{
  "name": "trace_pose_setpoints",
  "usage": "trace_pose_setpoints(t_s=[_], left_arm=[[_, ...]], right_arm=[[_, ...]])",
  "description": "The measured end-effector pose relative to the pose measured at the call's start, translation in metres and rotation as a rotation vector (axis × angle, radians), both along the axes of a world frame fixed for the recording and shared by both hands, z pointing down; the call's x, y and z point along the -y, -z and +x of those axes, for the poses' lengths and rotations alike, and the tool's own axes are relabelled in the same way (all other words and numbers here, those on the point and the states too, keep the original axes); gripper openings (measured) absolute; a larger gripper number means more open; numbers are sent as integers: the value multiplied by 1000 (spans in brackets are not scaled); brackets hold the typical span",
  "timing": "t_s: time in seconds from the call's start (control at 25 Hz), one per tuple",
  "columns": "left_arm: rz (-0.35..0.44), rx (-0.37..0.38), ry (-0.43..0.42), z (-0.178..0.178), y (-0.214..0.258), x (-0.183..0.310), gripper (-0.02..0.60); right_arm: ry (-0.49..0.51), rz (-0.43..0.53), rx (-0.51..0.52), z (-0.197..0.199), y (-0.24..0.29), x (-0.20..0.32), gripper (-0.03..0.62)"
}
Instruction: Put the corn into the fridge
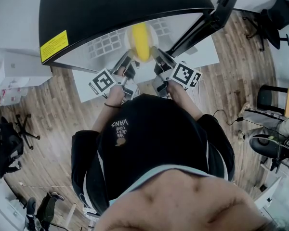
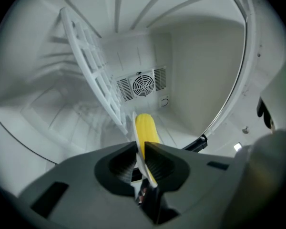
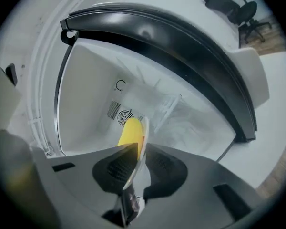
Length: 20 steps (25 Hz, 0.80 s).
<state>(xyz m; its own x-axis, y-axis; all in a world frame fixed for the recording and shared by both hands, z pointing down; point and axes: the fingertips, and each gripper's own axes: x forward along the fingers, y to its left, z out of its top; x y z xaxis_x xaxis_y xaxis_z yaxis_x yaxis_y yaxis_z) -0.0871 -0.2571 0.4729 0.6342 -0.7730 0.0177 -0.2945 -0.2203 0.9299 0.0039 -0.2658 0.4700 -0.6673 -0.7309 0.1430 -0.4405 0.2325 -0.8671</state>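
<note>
Left gripper view: my left claw [image 2: 139, 146] and right claw [image 3: 140, 147] pinch the plate [image 2: 142, 160] of corn [image 2: 145, 127] inside the fridge [image 2: 195, 70]; next, lower it and release.

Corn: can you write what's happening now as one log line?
corn: on plate | plate: held by left hand-held gripper and right hand-held gripper | place: inside fridge

Item one, left gripper [image 1: 124, 61]: held level and reaching forward, jaws closed on the rim of a plate [image 2: 134, 123]. Item two, right gripper [image 1: 159, 57]: close beside it and tipped slightly downward, jaws nearly together, pinching the plate's opposite rim. Forearms [image 1: 113, 105]: extended forward and converging, bare below dark sleeves [image 1: 82, 148].
</note>
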Motion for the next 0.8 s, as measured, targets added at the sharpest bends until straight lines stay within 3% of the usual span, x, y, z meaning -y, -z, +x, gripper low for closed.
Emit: trace_pose_setpoints(t_s=[0.8], left_arm=[[18, -23, 6, -1, 4, 8, 46]], right_arm=[[-39, 8, -1, -1, 1, 15, 52]])
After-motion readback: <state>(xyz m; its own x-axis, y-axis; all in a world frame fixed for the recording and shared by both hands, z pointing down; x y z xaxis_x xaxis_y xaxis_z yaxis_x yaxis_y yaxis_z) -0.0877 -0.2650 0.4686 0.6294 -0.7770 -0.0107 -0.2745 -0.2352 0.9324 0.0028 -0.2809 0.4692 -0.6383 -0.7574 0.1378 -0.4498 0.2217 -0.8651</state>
